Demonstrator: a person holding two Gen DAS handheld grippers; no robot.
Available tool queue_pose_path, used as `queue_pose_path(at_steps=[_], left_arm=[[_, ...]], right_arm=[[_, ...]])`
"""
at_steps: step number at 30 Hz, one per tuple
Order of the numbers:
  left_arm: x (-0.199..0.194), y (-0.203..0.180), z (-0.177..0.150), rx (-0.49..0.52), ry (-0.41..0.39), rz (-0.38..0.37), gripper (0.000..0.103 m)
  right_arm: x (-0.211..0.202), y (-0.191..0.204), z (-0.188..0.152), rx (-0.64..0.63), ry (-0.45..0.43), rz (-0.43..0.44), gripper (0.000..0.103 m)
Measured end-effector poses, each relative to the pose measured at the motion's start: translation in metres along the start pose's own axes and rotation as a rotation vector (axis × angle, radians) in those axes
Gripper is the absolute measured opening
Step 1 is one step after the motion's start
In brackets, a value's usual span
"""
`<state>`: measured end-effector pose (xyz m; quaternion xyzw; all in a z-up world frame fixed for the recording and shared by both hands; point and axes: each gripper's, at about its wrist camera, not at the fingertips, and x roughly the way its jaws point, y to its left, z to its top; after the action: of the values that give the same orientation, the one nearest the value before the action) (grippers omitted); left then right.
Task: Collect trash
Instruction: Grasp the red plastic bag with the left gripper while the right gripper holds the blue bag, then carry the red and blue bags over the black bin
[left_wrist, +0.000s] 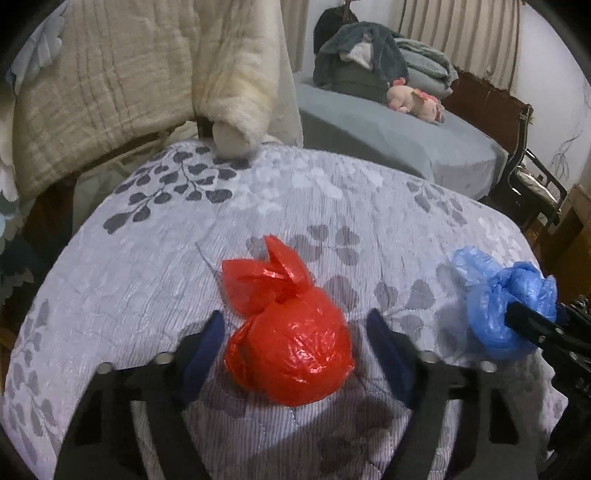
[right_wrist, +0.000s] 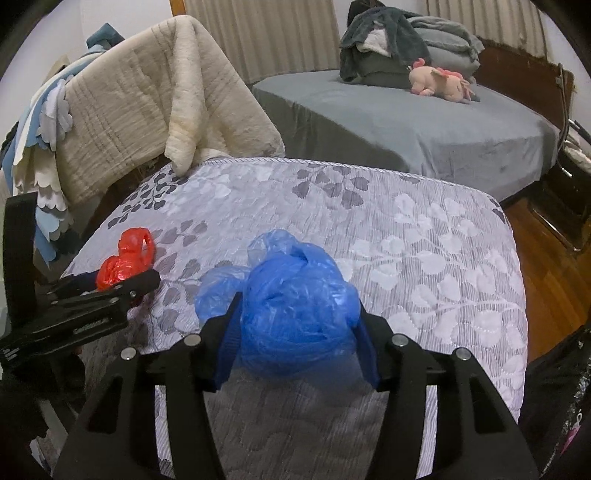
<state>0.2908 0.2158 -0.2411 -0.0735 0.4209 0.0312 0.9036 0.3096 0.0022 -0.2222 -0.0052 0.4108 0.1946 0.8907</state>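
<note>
- While your left claw (left_wrist: 295, 347) stands open around the red bag (left_wrist: 291, 350) at lower centre, pads apart from it, close evenly on its bulge.
- Your right claw (right_wrist: 295, 339) pinches the blue bag (right_wrist: 295, 314) on the quilted bed (right_wrist: 424, 258); lift it straight.

- My left view showed a red trash bag (left_wrist: 291, 354).
- I saw a blue trash bag (right_wrist: 299, 317).
- The quilted cover (right_wrist: 424, 258) was pale lilac with grey leaves.
- I saw a pink plush toy (right_wrist: 439, 84).
</note>
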Motion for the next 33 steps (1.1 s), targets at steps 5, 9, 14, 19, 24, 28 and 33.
queue_pose_path(at_steps=[5,9,14,19,24,28,33], left_arm=[[-0.007,0.001,0.000,-0.011,-0.008,-0.009,0.043],[-0.027,-0.005,0.002,-0.005,-0.047,-0.011,0.042],[-0.051,-0.017,0.006,0.013,-0.080,-0.009,0.042],[-0.078,-0.034,0.006,0.029,-0.097,-0.011,0.042],[-0.106,-0.051,-0.002,0.041,-0.111,-0.014,0.042],[-0.131,-0.064,-0.012,0.046,-0.130,-0.035,0.042],[-0.158,-0.080,-0.026,0.061,-0.150,-0.047,0.042]], right_arm=[[-0.008,0.000,-0.001,0.000,-0.007,0.006,0.053],[-0.020,0.001,0.001,0.004,-0.022,0.012,0.053],[-0.038,0.002,0.003,0.000,-0.038,0.015,0.053],[-0.060,0.004,0.001,-0.006,-0.054,0.019,0.053],[-0.089,0.005,-0.007,-0.024,-0.065,0.017,0.053],[-0.112,0.003,-0.014,-0.022,-0.073,0.012,0.053],[-0.141,-0.004,-0.023,-0.014,-0.087,0.008,0.053]])
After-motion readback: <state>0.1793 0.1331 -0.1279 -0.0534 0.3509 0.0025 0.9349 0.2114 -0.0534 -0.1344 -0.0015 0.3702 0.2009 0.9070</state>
